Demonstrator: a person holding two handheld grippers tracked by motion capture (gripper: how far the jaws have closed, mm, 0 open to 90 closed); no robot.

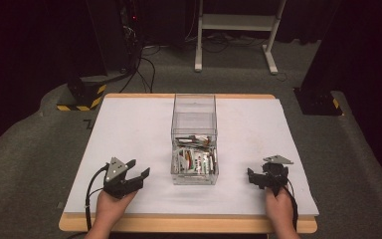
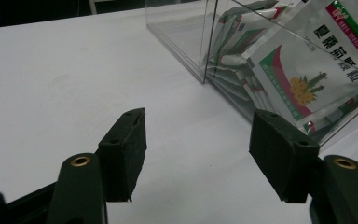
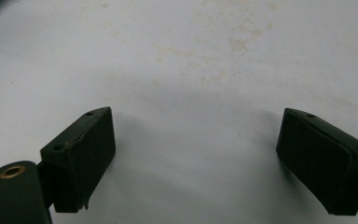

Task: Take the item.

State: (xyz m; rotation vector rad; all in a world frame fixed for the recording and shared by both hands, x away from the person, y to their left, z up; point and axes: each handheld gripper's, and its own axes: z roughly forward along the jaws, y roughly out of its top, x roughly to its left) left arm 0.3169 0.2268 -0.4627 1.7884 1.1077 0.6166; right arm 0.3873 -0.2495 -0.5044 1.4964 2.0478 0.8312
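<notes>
Spreading across the middle of the high view: a white table top [image 1: 129,144] with a wooden rim along its near and far edges, grey carpet lying beyond on every side. Leaving wide bare white at lower left and lower right of the frame, on both flanks of the box.

Resting at lower left, held by a hand [image 1: 110,209]: the left gripper [image 1: 138,168], jaws standing well apart with nothing between them, pointing toward the box and near it but not touching. In the left gripper view, showing bare white under the gap, the box wall [image 2: 205,42] rising at upper right.

Standing in the centre: a clear plastic box [image 1: 194,107], open-topped, far half looking empty, near half holding a pile of flat packets [image 1: 195,158]. Close up, showing white sachets [image 2: 303,70] with green and red bands, a yellow flower picture and dark print, leaning against the wall.

Sitting at lower right: the right gripper [image 1: 259,178], jaws likewise spread wide and empty over faintly stained white surface [image 3: 196,56], well apart from the box.
</notes>
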